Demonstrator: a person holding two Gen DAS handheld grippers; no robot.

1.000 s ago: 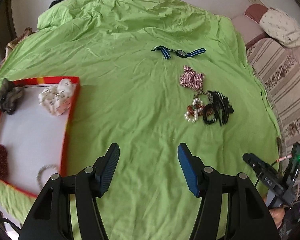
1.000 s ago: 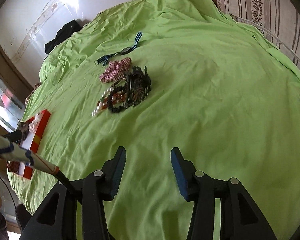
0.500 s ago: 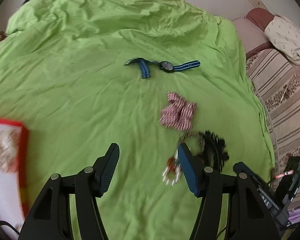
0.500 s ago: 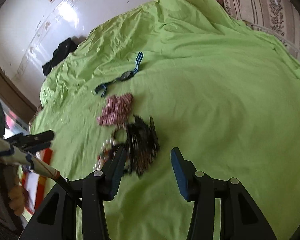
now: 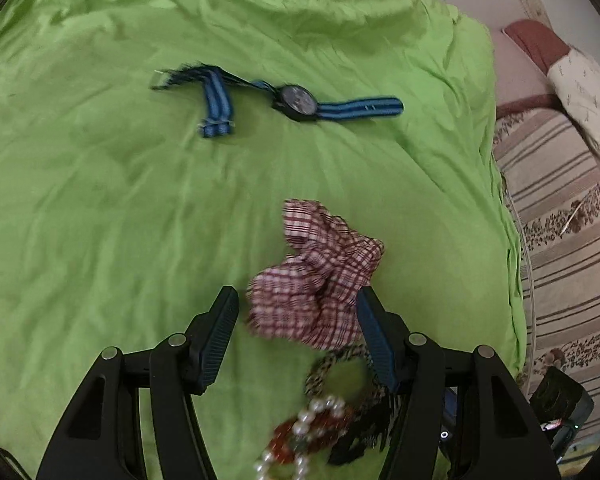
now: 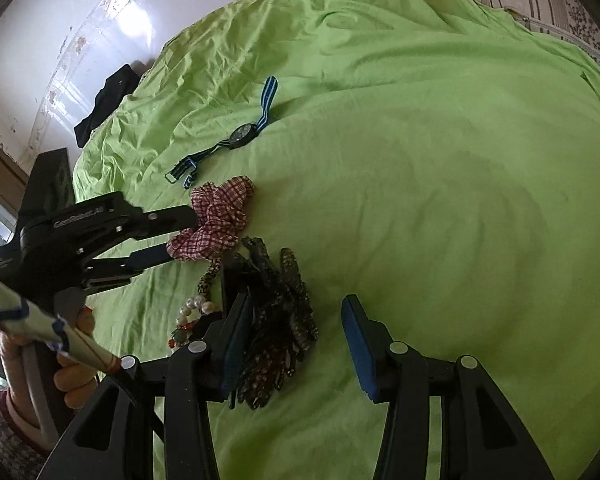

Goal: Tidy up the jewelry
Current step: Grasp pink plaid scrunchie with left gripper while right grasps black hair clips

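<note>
A red-and-white plaid scrunchie (image 5: 316,276) lies on the green bedsheet (image 5: 100,200). My left gripper (image 5: 296,320) is open, its jaws on either side of the scrunchie's near end; it also shows in the right wrist view (image 6: 180,236) at the scrunchie (image 6: 216,220). Behind it lie a pearl bracelet (image 5: 300,436), a leopard band (image 5: 328,364) and a black hair claw (image 6: 276,320). A blue striped watch (image 5: 296,100) lies farther off. My right gripper (image 6: 296,332) is open, its left finger beside the claw.
A striped, flowered mattress edge (image 5: 560,240) runs along the right of the sheet. A dark garment (image 6: 108,100) lies at the far end near the wall. The red tray is out of view.
My left gripper has moved right and forward from beside the tray to the scrunchie. My right gripper has moved forward toward the black hair claw. Both stayed open.
</note>
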